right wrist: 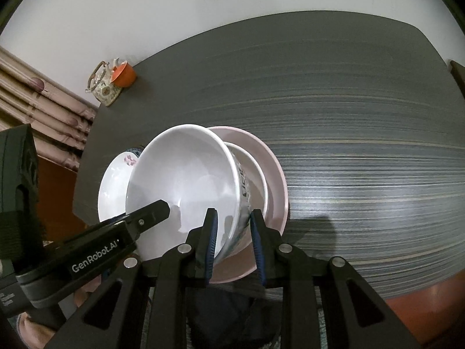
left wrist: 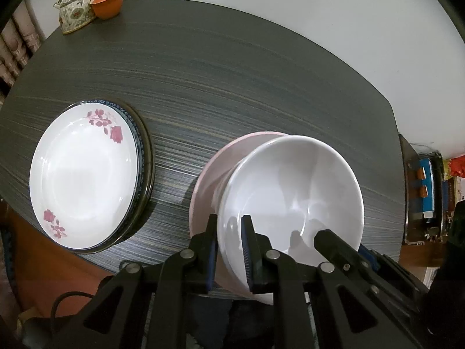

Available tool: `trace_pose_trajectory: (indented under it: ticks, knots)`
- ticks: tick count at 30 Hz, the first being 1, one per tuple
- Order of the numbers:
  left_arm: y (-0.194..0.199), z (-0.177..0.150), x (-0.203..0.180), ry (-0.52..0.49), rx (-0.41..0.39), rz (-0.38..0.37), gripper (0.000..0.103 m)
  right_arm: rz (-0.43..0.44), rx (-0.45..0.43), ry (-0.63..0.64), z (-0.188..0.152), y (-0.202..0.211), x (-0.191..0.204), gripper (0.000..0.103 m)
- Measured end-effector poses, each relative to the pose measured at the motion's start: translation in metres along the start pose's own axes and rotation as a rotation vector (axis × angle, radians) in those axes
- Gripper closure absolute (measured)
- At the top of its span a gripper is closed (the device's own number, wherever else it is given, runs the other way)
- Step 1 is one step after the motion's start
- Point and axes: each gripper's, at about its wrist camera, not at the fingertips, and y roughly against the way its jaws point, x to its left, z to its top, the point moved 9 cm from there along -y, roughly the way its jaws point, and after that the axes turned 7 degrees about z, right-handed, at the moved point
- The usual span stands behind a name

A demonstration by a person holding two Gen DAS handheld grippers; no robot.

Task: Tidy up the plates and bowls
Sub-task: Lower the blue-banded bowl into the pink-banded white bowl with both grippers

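A large white bowl hangs tilted over a pink bowl on the dark table. A smaller white bowl sits inside the pink one. My left gripper is shut on the large bowl's near rim, one pad inside and one outside. My right gripper clamps the opposite wall, which has dark print on its outside. A stack of plates, topped by a white plate with red roses, lies to the left of the bowls.
A patterned teapot and an orange cup stand at the table's far left corner. The striped table top stretches back and right. Curtains hang at left; cluttered shelves are at right.
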Motion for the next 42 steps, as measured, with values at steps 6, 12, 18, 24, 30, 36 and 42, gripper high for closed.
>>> trace_pose_trajectory:
  ticks: [6, 12, 18, 24, 30, 36, 42]
  knots:
    - [-0.002, -0.001, -0.002, -0.008, -0.005, 0.007, 0.088, 0.003, 0.009, -0.009, 0.000, -0.005, -0.005, 0.079]
    - [-0.004, -0.001, -0.007, -0.012, -0.010, 0.016, 0.088, 0.007, 0.015, -0.014, 0.000, -0.008, -0.007, 0.079]
    - [-0.005, 0.000, -0.005, -0.013, -0.009, 0.015, 0.088, 0.013, 0.019, -0.021, 0.000, -0.010, -0.008, 0.079]
    - [-0.005, 0.001, -0.004, -0.015, -0.007, 0.015, 0.088, 0.013, 0.012, -0.021, 0.000, -0.009, -0.010, 0.079]
    - [-0.005, 0.002, -0.003, -0.024, -0.006, 0.021, 0.088, 0.008, 0.004, -0.014, 0.001, -0.008, -0.009, 0.079]
    - [-0.004, 0.002, -0.004, -0.023, -0.009, 0.023, 0.088, 0.006, 0.001, -0.006, 0.004, -0.009, -0.008, 0.076]
    - [-0.003, 0.001, -0.006, -0.021, -0.010, 0.016, 0.087, 0.013, -0.004, -0.009, 0.004, -0.007, -0.007, 0.068]
